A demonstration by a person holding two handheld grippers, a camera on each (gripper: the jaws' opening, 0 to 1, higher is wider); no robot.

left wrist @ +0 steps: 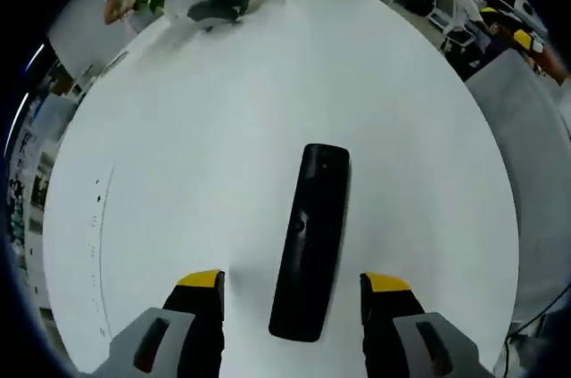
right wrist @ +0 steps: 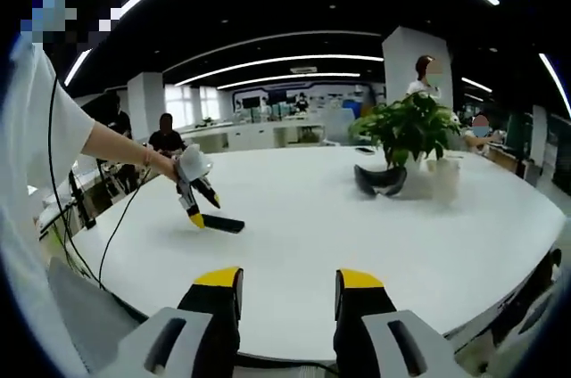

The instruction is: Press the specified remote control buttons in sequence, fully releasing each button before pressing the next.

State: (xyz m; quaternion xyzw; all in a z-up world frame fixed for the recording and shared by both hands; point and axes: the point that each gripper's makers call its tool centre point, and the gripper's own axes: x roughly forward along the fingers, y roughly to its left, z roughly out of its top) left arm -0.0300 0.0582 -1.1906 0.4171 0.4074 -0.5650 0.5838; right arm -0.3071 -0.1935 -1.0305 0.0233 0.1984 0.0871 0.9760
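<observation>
A long black remote control [left wrist: 310, 244] lies flat on the white table [left wrist: 223, 128], its near end between the yellow-tipped jaws of my left gripper [left wrist: 293, 283]. Those jaws stand open on either side of it, not touching. In the right gripper view the same remote [right wrist: 221, 223] shows small at the left, with the left gripper [right wrist: 198, 207] held over it by a person's hand. My right gripper [right wrist: 288, 279] is open above the table's near edge, holding nothing.
A potted green plant [right wrist: 406, 128] stands at the far side of the table with a dark object [right wrist: 381, 181] at its foot. A pale container [right wrist: 443, 175] is beside it. People sit at desks beyond. A cable [right wrist: 116, 226] hangs off the table's left edge.
</observation>
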